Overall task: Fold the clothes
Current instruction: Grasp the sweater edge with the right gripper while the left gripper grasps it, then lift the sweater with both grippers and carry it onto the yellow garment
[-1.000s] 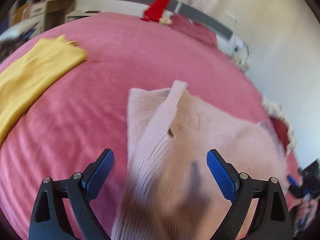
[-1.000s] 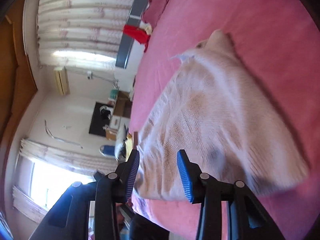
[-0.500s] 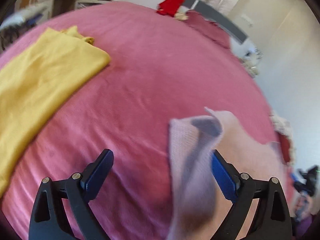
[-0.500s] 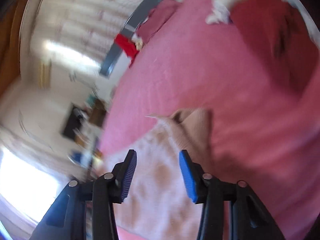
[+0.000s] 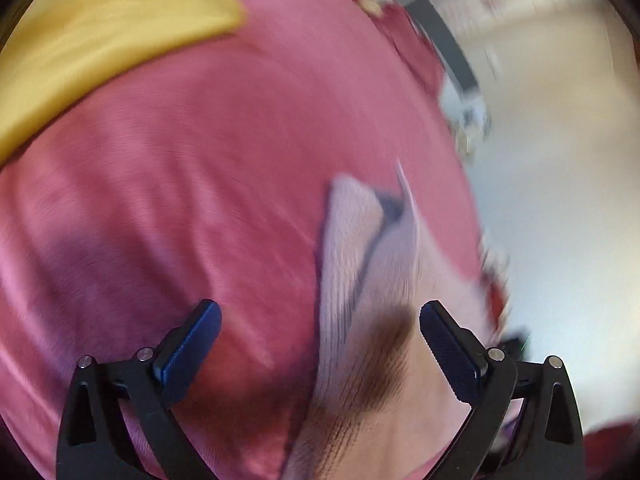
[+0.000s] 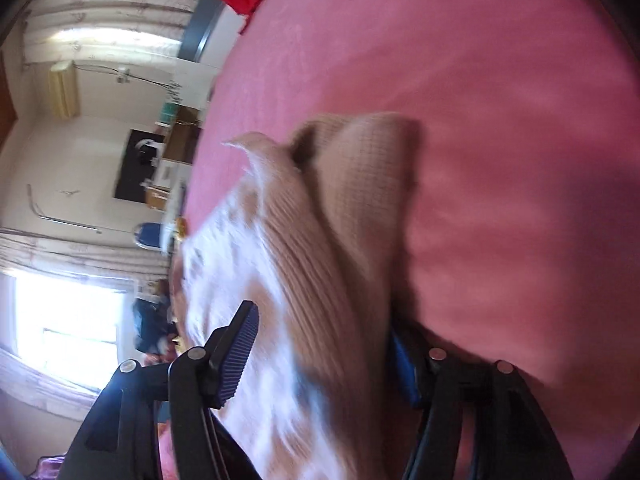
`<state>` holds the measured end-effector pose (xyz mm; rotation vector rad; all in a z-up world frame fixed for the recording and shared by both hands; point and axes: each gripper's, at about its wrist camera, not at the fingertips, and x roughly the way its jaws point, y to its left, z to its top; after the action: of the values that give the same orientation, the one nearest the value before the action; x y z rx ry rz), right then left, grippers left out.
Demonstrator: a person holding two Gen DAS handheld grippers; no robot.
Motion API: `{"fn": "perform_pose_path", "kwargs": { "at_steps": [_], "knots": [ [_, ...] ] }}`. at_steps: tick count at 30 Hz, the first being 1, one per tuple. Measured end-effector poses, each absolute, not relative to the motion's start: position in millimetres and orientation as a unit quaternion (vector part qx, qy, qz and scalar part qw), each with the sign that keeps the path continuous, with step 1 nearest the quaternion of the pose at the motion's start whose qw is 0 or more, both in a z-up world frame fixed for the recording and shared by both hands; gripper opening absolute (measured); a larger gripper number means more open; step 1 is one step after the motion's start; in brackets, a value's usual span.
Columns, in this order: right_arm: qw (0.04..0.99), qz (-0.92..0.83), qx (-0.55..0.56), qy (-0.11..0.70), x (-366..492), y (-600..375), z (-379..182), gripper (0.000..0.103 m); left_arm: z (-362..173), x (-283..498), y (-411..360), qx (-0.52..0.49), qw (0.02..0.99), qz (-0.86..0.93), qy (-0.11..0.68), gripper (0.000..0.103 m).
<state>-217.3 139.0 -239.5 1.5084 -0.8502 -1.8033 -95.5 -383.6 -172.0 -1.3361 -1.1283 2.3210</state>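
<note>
Two views, left wrist first: both blurred by motion
Left claw (image 5: 320, 344): my fingers stand wide apart, clamped on nothing
Pink sweater (image 5: 372, 312): lies on the pink bedspread (image 5: 180, 200), mostly between my fingers and toward the right one; a folded flap with a shadowed opening sits just ahead of the tips
Yellow garment (image 5: 100, 28): well ahead and off to the left of this claw, apart from the sweater
Right wrist view, right claw (image 6: 324, 356): fingers spread, with sweater cloth bunched in the gap; the right pad is half hidden behind the knit, and I cannot tell whether either pad presses it
Sweater from this side (image 6: 320, 248): a thick ridge runs from between my fingers forward to a raised corner, bedspread (image 6: 500, 120) to the right of it
Step in hand, as I judge it: take hold of an edge for the next fold
Doing it well: slow down until the blur clears, catch every layer at the edge between the pads, bring my left claw to the matching edge, lift both evenly so the fold lands square
</note>
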Motion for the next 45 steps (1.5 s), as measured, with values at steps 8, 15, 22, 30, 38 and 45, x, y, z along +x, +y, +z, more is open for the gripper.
{"fn": "perform_pose_path", "kwargs": {
  "at_steps": [8, 15, 22, 30, 38, 45],
  "knots": [
    [0.365, -0.675, 0.587, -0.259, -216.2, 106.7, -240.6, 0.071, -161.3, -138.6, -342.1, -0.509, 0.173, 0.802, -0.262, 0.103],
    [0.355, -0.663, 0.585, -0.302, -212.7, 133.8, -246.0, 0.069, -174.7, -161.3, -332.3, -0.438, 0.194, 0.816, -0.323, 0.103],
    [0.345, -0.672, 0.585, -0.296, -207.4, 139.7, -244.8, 0.069, -177.5, -143.5, -309.1, -0.444, 0.190, 0.843, -0.240, 0.103],
    [0.299, -0.680, 0.596, -0.305, -200.3, 140.9, -245.0, 0.022, -160.4, -158.2, -258.5, -0.507, 0.133, 0.840, -0.138, 0.102],
    [0.290, -0.662, 0.573, -0.387, -191.7, 167.4, -257.3, 0.023, -157.5, -140.6, -293.7, -0.469, 0.120, 0.841, -0.242, 0.023],
    [0.308, -0.681, 0.544, -0.382, -183.8, 157.0, -237.6, 0.021, -142.2, -141.7, -260.8, -0.432, 0.122, 0.855, -0.260, 0.015]
  ]
}}
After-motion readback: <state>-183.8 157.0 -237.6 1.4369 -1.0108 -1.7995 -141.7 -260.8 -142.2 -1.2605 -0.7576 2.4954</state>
